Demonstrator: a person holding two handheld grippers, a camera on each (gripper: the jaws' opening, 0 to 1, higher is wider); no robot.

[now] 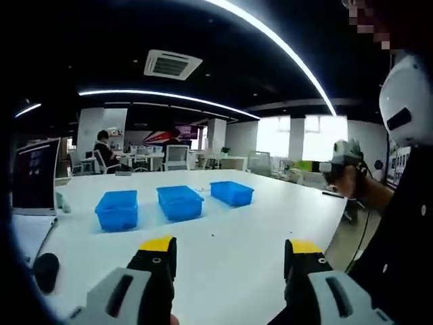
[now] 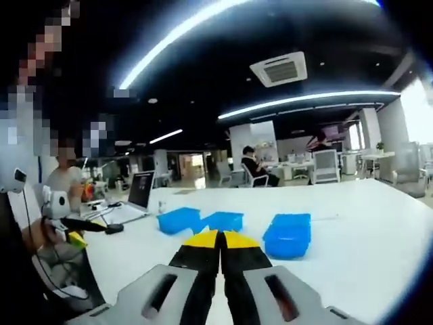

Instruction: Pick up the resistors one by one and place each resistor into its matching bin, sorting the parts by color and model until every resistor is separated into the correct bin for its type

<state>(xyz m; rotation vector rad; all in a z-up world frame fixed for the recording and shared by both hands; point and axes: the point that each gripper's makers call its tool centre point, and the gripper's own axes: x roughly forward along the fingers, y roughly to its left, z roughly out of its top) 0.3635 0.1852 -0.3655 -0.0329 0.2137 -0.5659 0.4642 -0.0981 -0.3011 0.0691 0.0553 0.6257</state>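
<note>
Both held high above the white table (image 1: 230, 264). Left gripper (image 1: 230, 261) jaws apart, empty. Right gripper (image 2: 220, 247) jaws together, nothing visibly between. Three blue bins (image 1: 180, 202) mid-table. Resistors too small to spot, maybe that speck near the bins. Drop lower, find one first.

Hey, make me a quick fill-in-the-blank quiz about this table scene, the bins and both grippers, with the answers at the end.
1. The number of blue bins on the white table is ____.
2. The left gripper has its jaws ____.
3. The right gripper has its jaws ____, with nothing seen between them.
4. In the right gripper view, an open ____ sits on the table to the left of the bins.

Missing words: three; open; shut; laptop
</note>
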